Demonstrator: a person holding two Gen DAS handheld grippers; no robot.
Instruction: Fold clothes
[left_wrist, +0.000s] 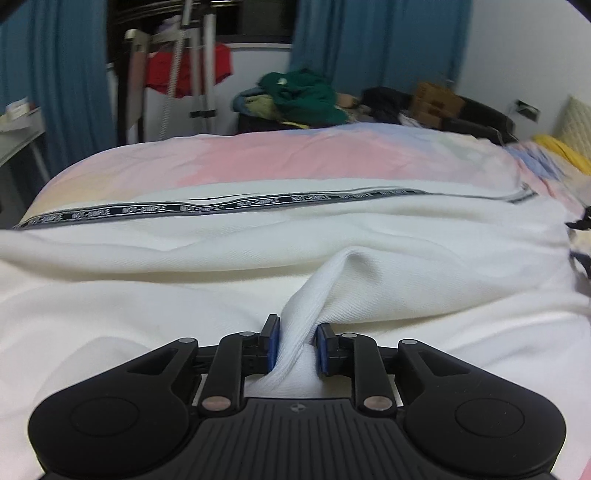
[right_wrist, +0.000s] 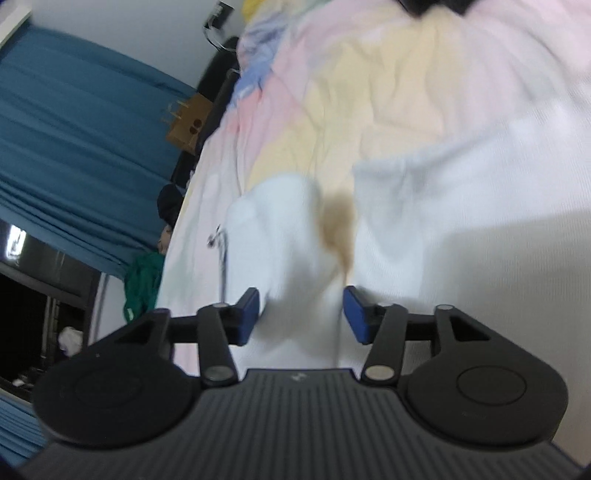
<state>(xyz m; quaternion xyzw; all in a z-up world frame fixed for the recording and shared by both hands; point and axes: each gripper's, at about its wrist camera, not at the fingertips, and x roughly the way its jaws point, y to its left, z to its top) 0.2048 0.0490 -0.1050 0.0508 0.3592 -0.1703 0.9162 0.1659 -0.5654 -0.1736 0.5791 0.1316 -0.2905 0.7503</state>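
Here white garment (left_wrist: 332, 236) fabric bunches between both grippers' jaws.

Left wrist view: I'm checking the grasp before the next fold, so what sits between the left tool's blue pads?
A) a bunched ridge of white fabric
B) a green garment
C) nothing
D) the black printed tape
A: the left tool is pinching a bunched ridge of the white garment between its pads, while the black printed tape runs across the cloth farther away.
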